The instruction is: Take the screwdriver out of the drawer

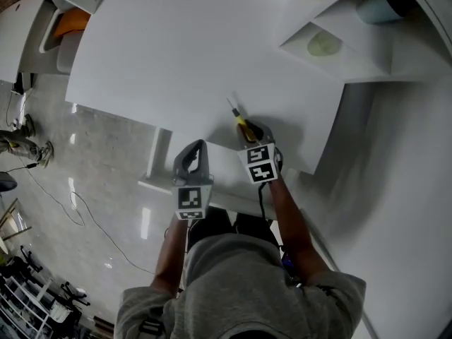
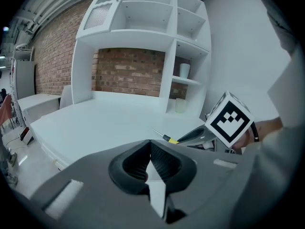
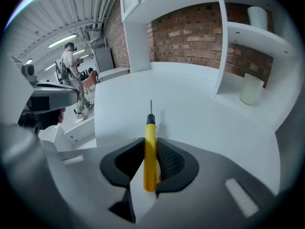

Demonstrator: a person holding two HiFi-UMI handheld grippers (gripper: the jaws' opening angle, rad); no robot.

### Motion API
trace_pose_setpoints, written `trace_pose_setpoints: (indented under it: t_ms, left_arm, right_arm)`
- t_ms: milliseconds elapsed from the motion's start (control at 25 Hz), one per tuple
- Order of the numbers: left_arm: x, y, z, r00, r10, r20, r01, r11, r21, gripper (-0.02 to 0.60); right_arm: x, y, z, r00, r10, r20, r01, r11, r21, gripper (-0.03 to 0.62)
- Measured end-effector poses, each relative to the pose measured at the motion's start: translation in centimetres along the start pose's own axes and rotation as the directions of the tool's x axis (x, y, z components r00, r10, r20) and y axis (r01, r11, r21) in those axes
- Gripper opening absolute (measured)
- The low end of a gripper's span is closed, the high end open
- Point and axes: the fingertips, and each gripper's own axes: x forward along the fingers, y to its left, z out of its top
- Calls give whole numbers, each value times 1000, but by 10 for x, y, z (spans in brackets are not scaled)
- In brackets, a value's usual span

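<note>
My right gripper [image 3: 151, 144] is shut on the screwdriver [image 3: 150, 149], pinching the yellow handle between its pads. The black collar and thin metal shaft stick out forward over the white desk top [image 3: 190, 113]. From the head view, the right gripper [image 1: 251, 131] holds the screwdriver [image 1: 240, 121] just above the desk's front edge, tip pointing away from me. Beside it on the left, my left gripper [image 1: 194, 152] hangs off the desk edge. Its jaws meet with nothing between them [image 2: 150, 147]. In the left gripper view, the screwdriver [image 2: 167, 138] shows to the right.
A white shelf unit [image 1: 353, 55] stands at the desk's far right, with a pale cup [image 1: 324, 44] in its lower bay and a white cup [image 3: 257, 15] on a shelf above. A brick wall [image 2: 128, 73] lies behind. Cables [image 1: 78, 210] trail on the floor at left.
</note>
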Motion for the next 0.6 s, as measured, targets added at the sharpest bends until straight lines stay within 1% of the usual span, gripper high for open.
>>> trace_pose_setpoints:
  t_ms: [160, 520, 560, 600]
  left_arm:
    - [7, 2, -5, 1000, 2, -1, -2, 1000, -13, 12]
    - [1, 5, -10, 1000, 20, 6, -19, 999, -30, 12]
    - [-2, 6, -9, 1000, 23, 8, -22, 999, -29, 12]
    - [-4, 7, -8, 1000, 26, 12, -25, 999, -27, 12]
  right_arm:
    - [9, -2, -3, 1000, 5, -21, -4, 1000, 4, 84]
    - [11, 0, -3, 1000, 2, -22, -2, 1000, -5, 89]
    - [10, 1, -1, 1000, 5, -14, -5, 1000, -5, 98]
    - [8, 3, 1, 1000, 13, -2, -13, 1000, -3, 138]
